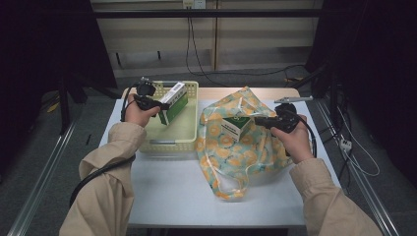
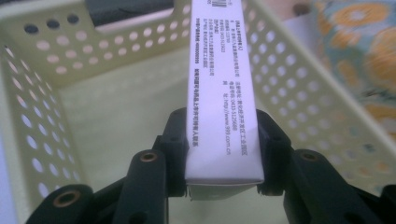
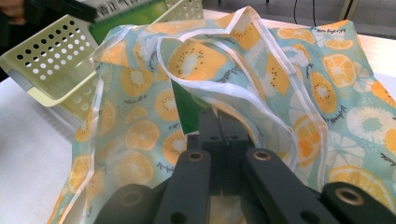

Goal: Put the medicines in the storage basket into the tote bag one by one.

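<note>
My left gripper (image 1: 163, 105) is shut on a long white and green box (image 1: 174, 101), held tilted above a pale yellow perforated basket (image 1: 169, 145). The left gripper view has the box's printed white face (image 2: 219, 93) clamped between both jaws of my left gripper (image 2: 223, 154), over the basket's floor (image 2: 116, 116). A fruit-print cloth bag (image 1: 246, 152) stands open on the white table (image 1: 172, 187). My right gripper (image 1: 259, 121) is shut on its rim. A smaller white and green box (image 1: 236, 127) sits in the bag's mouth. In the right gripper view the closed jaws of my right gripper (image 3: 218, 121) pinch the bag (image 3: 140, 121) beside that green box (image 3: 187, 112).
The basket (image 3: 56, 65) stands just left of the bag, almost touching it. Bare table lies in front of both, toward the person. Cables hang by the wall behind the table, and dark frames flank both sides.
</note>
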The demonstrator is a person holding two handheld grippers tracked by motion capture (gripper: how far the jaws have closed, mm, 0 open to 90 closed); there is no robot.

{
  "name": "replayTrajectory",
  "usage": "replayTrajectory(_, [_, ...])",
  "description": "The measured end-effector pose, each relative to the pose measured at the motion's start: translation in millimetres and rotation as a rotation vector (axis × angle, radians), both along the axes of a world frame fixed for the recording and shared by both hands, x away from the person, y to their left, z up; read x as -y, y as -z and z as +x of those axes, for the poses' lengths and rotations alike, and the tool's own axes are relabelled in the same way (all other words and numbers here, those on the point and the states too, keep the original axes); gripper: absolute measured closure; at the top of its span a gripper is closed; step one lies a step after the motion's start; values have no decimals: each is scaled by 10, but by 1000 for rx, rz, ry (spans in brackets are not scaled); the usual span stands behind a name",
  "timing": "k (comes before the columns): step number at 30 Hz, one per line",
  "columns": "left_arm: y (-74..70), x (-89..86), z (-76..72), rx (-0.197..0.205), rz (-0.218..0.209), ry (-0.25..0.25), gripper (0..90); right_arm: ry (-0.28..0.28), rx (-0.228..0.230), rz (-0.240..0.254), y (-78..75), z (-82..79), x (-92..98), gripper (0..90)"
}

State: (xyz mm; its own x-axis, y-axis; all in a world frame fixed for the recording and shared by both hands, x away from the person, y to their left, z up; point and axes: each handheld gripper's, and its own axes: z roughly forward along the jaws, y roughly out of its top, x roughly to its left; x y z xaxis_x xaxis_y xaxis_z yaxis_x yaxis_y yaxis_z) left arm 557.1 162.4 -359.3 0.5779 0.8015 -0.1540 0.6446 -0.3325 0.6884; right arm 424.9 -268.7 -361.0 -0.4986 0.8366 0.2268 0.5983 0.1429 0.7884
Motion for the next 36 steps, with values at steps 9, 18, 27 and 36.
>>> replayTrajectory(9, [-452, -107, -248, 32, -48, 44, 627, 16, 4, -7, -7, -7, 24, 900])
replayTrajectory(18, [-610, -77, -513, 39, -55, 156, 627, 22, -5, -6, 2, -17, 33, 900])
replayTrajectory(27, [-752, 17, -677, 52, -62, 251, 627, 21, -1, -12, -6, -34, 2, 900])
replayTrajectory(36, [-848, 208, -818, 60, -73, 362, 627, 20, -11, 2, 21, -28, 17, 900])
